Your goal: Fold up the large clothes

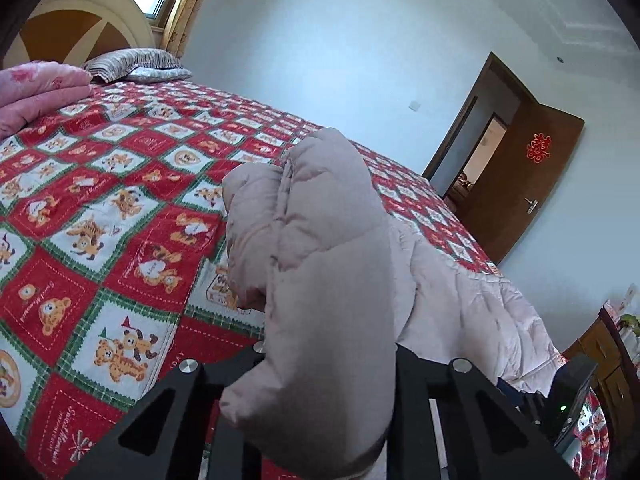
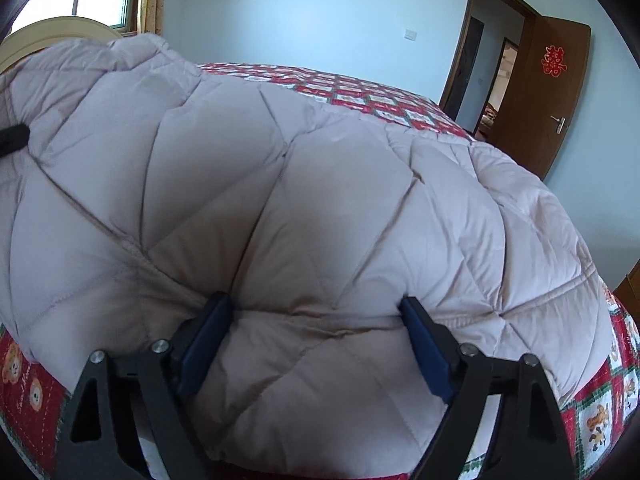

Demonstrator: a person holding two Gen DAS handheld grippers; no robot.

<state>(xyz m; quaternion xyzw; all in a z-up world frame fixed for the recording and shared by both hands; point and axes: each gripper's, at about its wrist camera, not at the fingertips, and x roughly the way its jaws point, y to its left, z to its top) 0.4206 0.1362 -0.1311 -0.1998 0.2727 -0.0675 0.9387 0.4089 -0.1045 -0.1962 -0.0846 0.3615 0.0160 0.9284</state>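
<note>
A pale pinkish-beige quilted down coat [image 2: 320,200], puffy and stitched in a diamond pattern, lies spread across the bed and fills most of the right wrist view. Its near edge bulges in a thick, rounded fold, the padded fabric creased along the seams. In the left wrist view, one padded part of the coat [image 1: 320,260], seemingly a sleeve, stands lifted off the bed in a rumpled column, while the rest trails flat to the right.

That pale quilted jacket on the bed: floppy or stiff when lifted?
Likely floppy: the jacket part pinched in the left gripper droops and bunches. Probably light for its bulk, given puffy quilting. The right gripper sinks in, so it should compress rather than slide.
</note>
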